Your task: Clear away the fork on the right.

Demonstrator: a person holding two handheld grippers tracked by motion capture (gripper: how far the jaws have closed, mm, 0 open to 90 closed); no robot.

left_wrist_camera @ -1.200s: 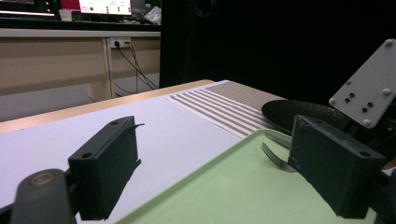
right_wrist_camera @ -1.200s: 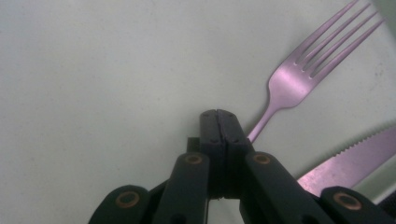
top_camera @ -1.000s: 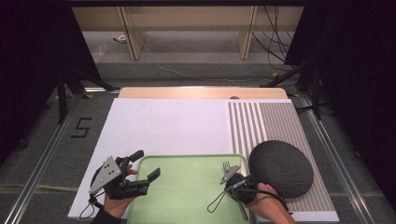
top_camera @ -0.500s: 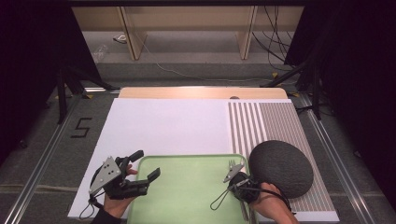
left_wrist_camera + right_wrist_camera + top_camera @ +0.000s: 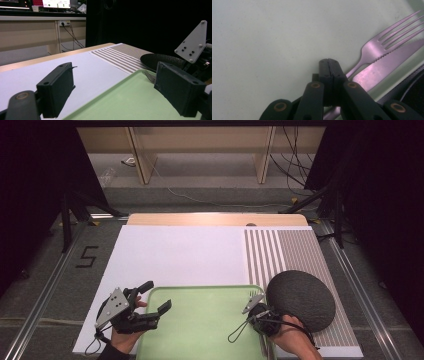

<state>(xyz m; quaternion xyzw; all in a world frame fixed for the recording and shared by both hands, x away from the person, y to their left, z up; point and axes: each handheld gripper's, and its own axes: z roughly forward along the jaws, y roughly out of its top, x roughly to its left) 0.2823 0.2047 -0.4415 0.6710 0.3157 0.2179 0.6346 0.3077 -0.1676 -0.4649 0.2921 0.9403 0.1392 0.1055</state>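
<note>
Right hand-held gripper [image 5: 328, 61] pinches the silver metal fork [image 5: 379, 47] on the pale-green plastic tray [image 5: 200, 320] (not yet lifted); left hand-held gripper [image 5: 152, 297] gapes empty beside the tray.

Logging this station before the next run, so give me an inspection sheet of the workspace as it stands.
Surface: white mat with a striped section on a wooden table.
Job's things: fork and knife lie side by side at the right edge of the green tray; dark round placemat right of the tray.
Clutter: nothing seen.
Grippers: left gripper open over the tray's left edge; right gripper shut, low over the tray beside the fork's handle; whether it pinches anything cannot be told.
Cables: one loops from the right gripper; others lie on the floor beyond the table.
Surroundings: dark curtains, wooden shelving behind.
</note>
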